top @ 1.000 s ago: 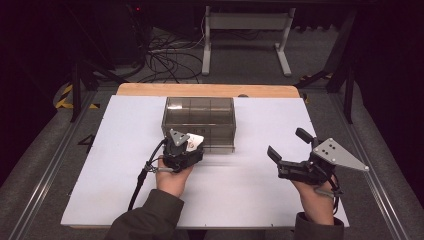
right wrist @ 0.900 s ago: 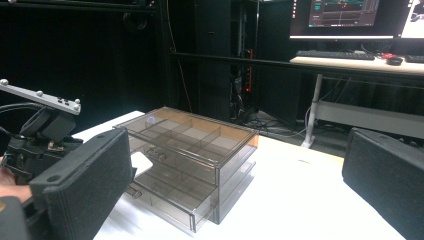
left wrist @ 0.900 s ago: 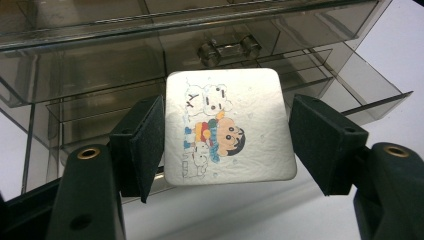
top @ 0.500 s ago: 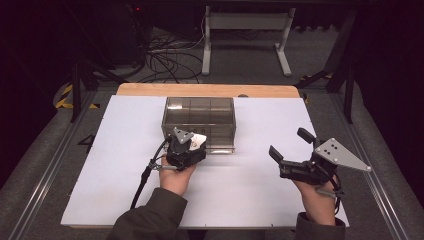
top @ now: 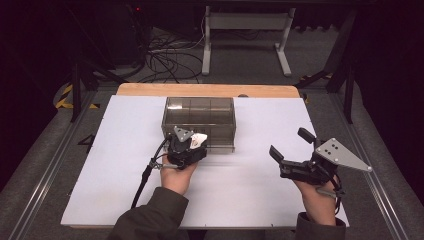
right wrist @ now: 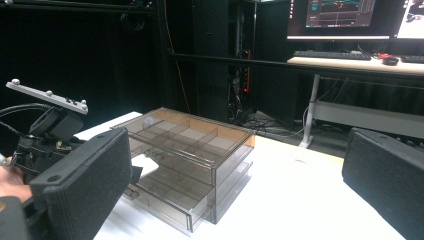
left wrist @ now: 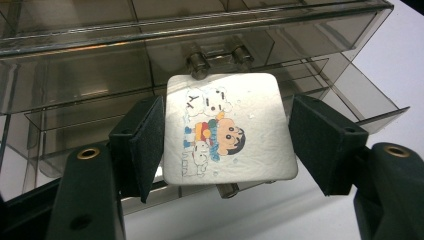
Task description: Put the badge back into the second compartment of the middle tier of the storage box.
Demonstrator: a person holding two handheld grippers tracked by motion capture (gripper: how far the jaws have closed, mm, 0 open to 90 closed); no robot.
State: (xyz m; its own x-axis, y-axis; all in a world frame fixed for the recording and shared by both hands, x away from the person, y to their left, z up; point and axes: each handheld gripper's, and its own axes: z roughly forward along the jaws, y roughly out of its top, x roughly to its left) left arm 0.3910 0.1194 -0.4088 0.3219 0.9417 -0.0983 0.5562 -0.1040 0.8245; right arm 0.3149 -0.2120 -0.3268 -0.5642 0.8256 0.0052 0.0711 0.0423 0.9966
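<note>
Here, a cartoon card [left wrist: 227, 127] sits between the left gripper's [top: 192, 146] jaws.
They pinch it before the smoky drawer box [top: 200, 117] mid-table; the right gripper [top: 292, 150] spreads wide near the right edge.

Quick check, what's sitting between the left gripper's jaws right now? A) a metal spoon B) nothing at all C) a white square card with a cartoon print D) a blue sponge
C: in the left gripper view a white cartoon card sits between the left gripper's black pads, in front of the smoky clear drawer box.
</note>
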